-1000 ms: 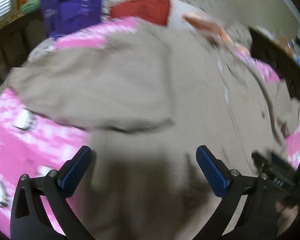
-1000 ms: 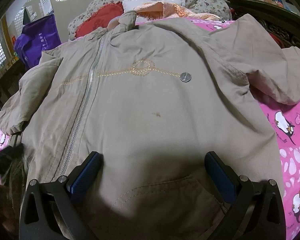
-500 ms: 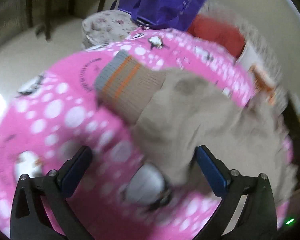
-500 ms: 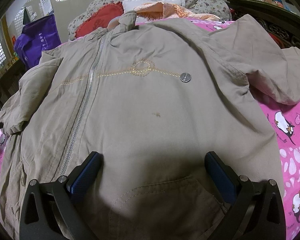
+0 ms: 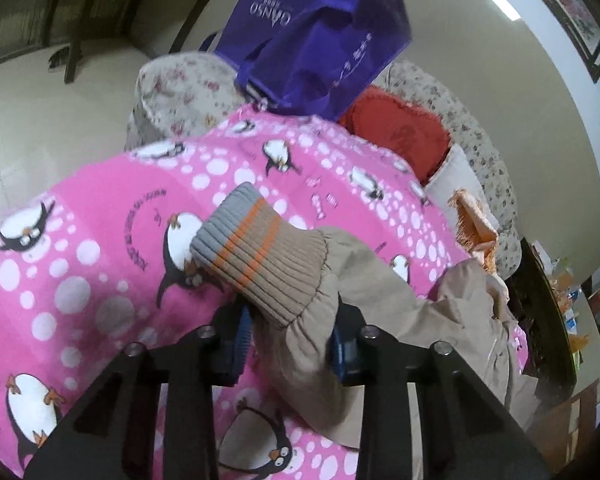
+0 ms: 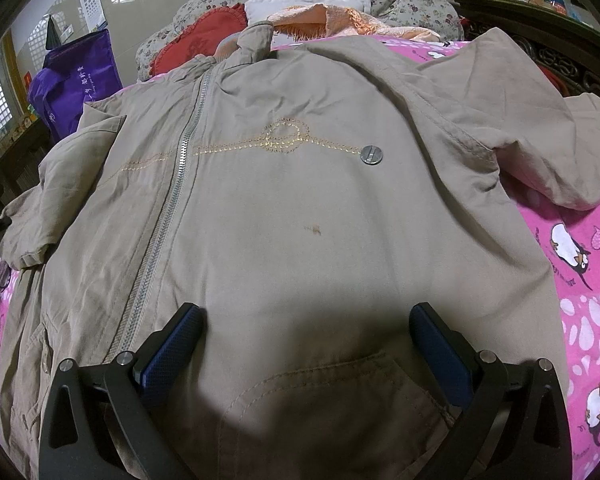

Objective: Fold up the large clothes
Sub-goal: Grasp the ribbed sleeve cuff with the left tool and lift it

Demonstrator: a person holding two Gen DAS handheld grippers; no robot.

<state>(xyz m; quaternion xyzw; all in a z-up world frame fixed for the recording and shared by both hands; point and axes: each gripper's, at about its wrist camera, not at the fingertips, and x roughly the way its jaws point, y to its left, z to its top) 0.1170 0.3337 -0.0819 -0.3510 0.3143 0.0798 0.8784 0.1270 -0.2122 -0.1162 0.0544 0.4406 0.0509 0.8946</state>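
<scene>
A beige zip-up jacket (image 6: 300, 200) lies spread face up on a pink penguin blanket (image 6: 580, 280), zipper (image 6: 160, 240) running down its left half. My right gripper (image 6: 304, 332) hovers open over the lower front, above a pocket, with nothing between its blue pads. In the left wrist view, one sleeve ends in a ribbed cuff (image 5: 256, 256) with grey and orange stripes. My left gripper (image 5: 290, 332) is closing on the gathered sleeve fabric just behind that cuff, and its pads press the cloth from both sides.
A purple tote bag (image 5: 312, 40), a red cushion (image 5: 396, 132), floral pillows (image 5: 172, 88) and an orange fringed cloth (image 5: 472, 220) crowd the far end of the bed. Dark wooden furniture (image 5: 540, 320) runs along the right side. The pale floor (image 5: 40, 120) lies beyond the blanket's left edge.
The left gripper swung from over the jacket body out to the sleeve end, rolled, and its jaws narrowed onto the fabric behind the cuff. The right gripper stayed still.
</scene>
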